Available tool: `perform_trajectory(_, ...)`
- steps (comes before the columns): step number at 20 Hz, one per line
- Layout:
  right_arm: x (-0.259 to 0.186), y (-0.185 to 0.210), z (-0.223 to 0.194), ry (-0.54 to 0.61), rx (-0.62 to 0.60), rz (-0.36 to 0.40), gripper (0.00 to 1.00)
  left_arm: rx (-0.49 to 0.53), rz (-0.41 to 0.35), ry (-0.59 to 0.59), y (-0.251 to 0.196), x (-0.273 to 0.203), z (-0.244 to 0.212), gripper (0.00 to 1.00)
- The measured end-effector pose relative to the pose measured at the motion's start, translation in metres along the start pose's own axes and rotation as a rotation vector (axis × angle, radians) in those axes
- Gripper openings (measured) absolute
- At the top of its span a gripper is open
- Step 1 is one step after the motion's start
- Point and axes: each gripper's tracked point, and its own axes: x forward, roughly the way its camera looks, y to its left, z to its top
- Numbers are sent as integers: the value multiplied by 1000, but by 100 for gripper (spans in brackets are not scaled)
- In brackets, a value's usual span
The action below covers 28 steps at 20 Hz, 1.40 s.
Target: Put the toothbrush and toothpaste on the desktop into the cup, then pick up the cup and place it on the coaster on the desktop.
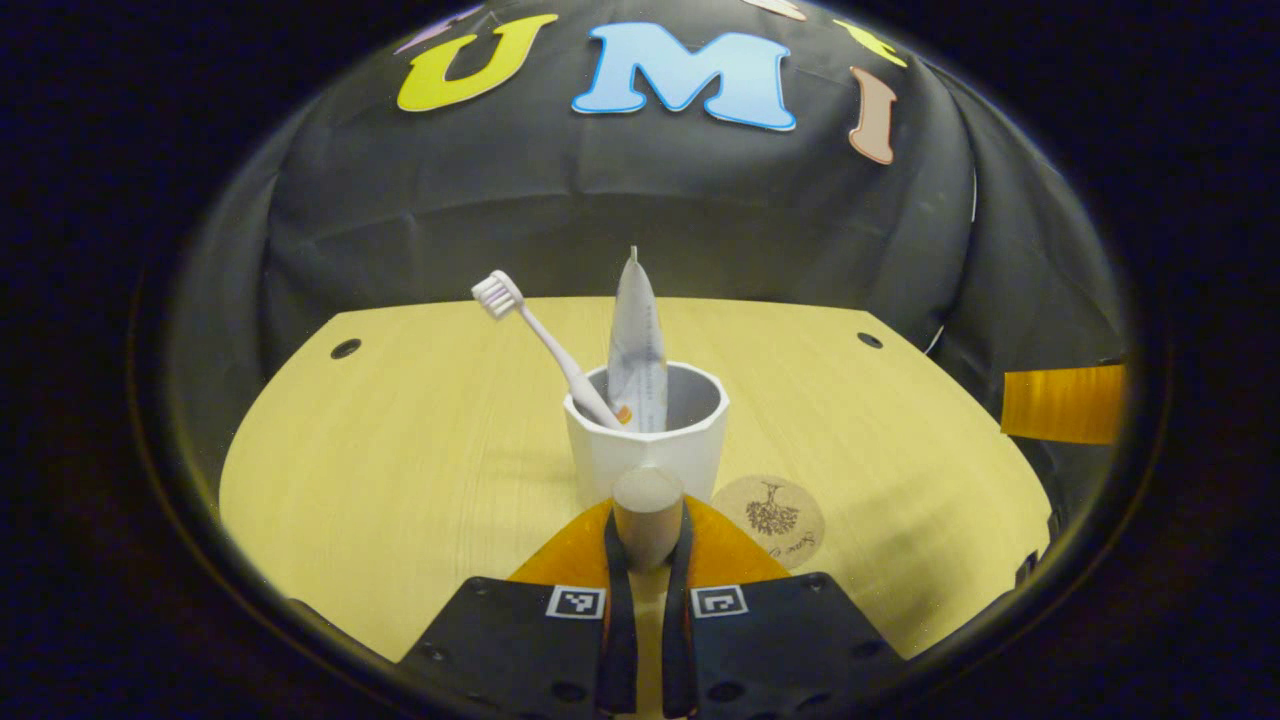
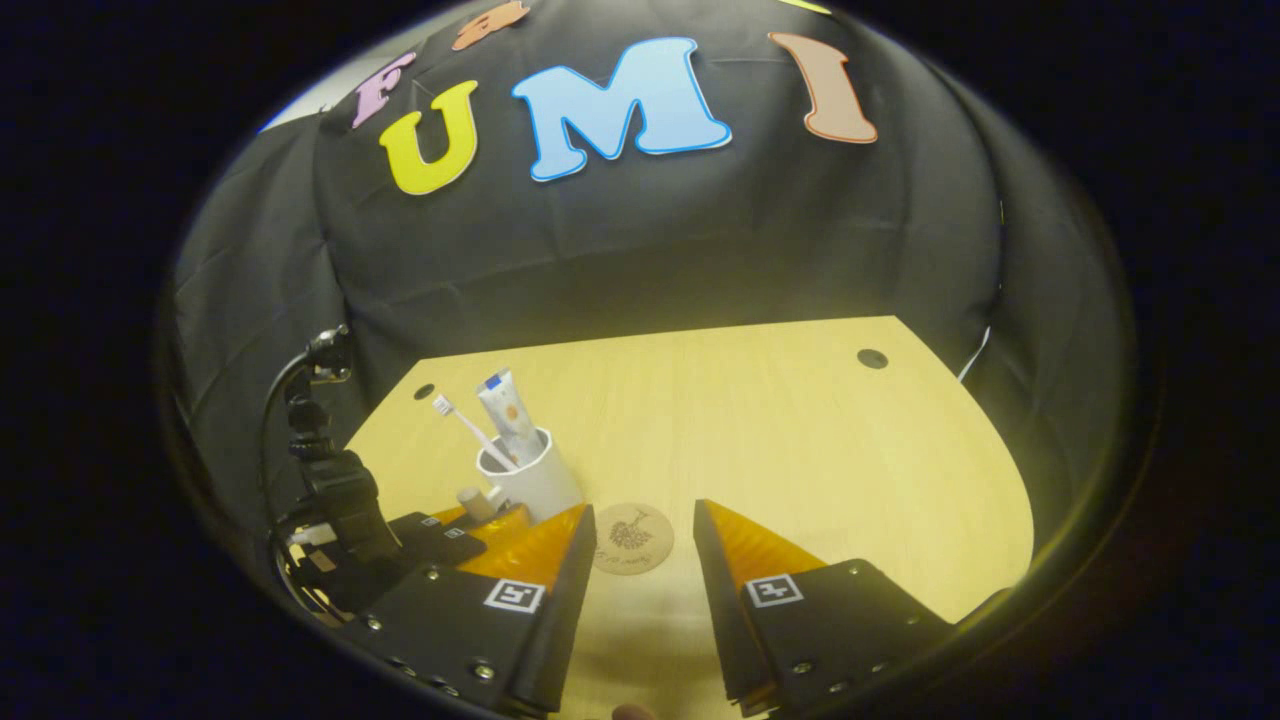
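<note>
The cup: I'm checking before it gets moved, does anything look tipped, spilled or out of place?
Nothing stands out. The cup stands upright on the table, beside the coaster and not on it. The toothbrush leans inside it and the toothpaste stands in it. The left gripper grips its handle.

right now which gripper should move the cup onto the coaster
Left. The left gripper is already clamped on the handle of the cup, which holds the toothbrush and toothpaste. The right gripper hangs open above the coaster.
</note>
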Motion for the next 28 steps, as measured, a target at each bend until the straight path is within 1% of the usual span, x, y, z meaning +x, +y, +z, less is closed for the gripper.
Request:
perform_trajectory(2, -2, -2, 2, -9, 3, -1, 58, -1, -6, -4, -6, -1, -3, 17)
perform_trajectory(3, -6, -4, 1, -11, 7, -3, 55, -1, -11, -6, -11, -1, -6, 17)
perform_trajectory(4, -9, -6, 1, -13, 12, -6, 58, -5, -26, -8, -19, 0, -7, 17)
perform_trajectory(6, -17, -14, -8, -10, 14, -11, 58, -6, -59, -8, -39, 1, -8, 17)
perform_trajectory(7, -17, -16, -10, -8, 12, -14, 55, 2, -65, -8, -47, 2, -7, 17)
perform_trajectory(8, -19, -18, -12, -4, 9, -17, 58, 19, -69, -13, -53, 5, -6, 17)
perform_trajectory(12, -21, -28, -14, 2, 24, -24, 58, 69, -70, -21, -61, 7, -10, 17)
perform_trajectory(16, -24, -37, -15, -1, 35, -32, 58, 73, -58, -8, -65, 10, -22, 17)
perform_trajectory(17, -26, -40, -15, -2, 30, -37, 58, 92, -51, -12, -66, 12, -24, 24)
perform_trajectory(18, -27, -41, -16, -2, 27, -37, 58, 109, -43, -5, -68, 13, -28, 20)
perform_trajectory(20, -29, -44, -17, 0, 23, -37, 58, 136, -38, -1, -72, 15, -32, 25)
perform_trajectory(21, -29, -45, -20, 2, 22, -36, 58, 136, -44, -6, -75, 17, -32, 32)
perform_trajectory(22, -31, -46, -20, 2, 22, -35, 58, 124, -45, 5, -76, 17, -35, 30)
perform_trajectory(23, -33, -47, -20, 0, 21, -37, 58, 114, -54, 20, -77, 17, -37, 30)
perform_trajectory(24, -35, -48, -20, -2, 18, -38, 58, 108, -50, 30, -77, 16, -39, 36)
perform_trajectory(26, -38, -52, -20, -4, 10, -40, 58, 91, -54, 36, -80, 14, -44, 36)
perform_trajectory(27, -40, -52, -20, -7, 5, -40, 58, 82, -46, 37, -79, 9, -45, 42)
perform_trajectory(28, -42, -53, -19, -10, 1, -38, 58, 74, -56, 36, -81, 7, -45, 49)
